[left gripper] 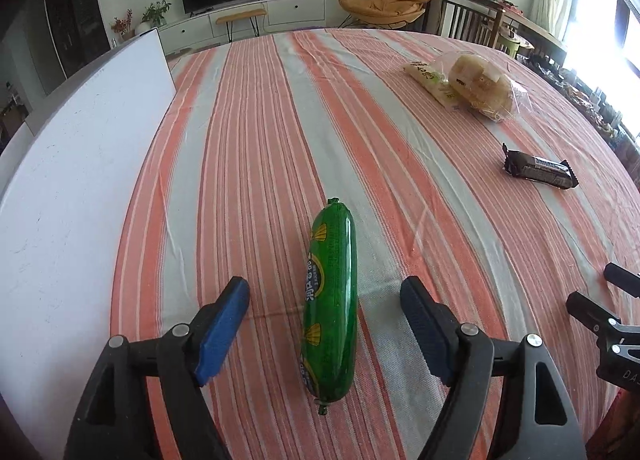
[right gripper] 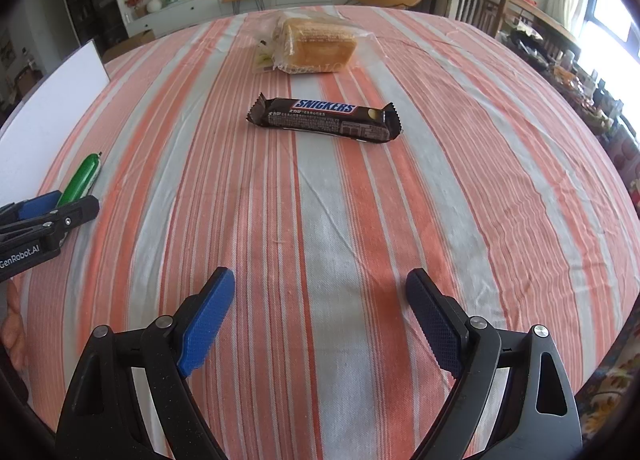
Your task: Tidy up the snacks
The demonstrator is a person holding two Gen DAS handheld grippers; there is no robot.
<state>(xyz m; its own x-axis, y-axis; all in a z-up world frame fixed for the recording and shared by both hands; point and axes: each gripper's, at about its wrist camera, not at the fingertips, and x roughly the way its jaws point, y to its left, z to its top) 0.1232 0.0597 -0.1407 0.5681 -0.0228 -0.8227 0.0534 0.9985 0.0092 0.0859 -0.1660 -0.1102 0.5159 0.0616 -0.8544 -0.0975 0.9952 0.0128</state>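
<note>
A green wrapped sausage lies lengthwise on the striped tablecloth between the open fingers of my left gripper, untouched by either pad. It also shows in the right wrist view. A Snickers bar lies crosswise ahead of my open, empty right gripper; it also shows in the left wrist view. A bagged bread loaf sits farther back, beside a pale snack packet.
A white board lies along the table's left side. The striped tablecloth covers the table. The left gripper shows at the right view's left edge. Chairs and a cluttered table stand at the right.
</note>
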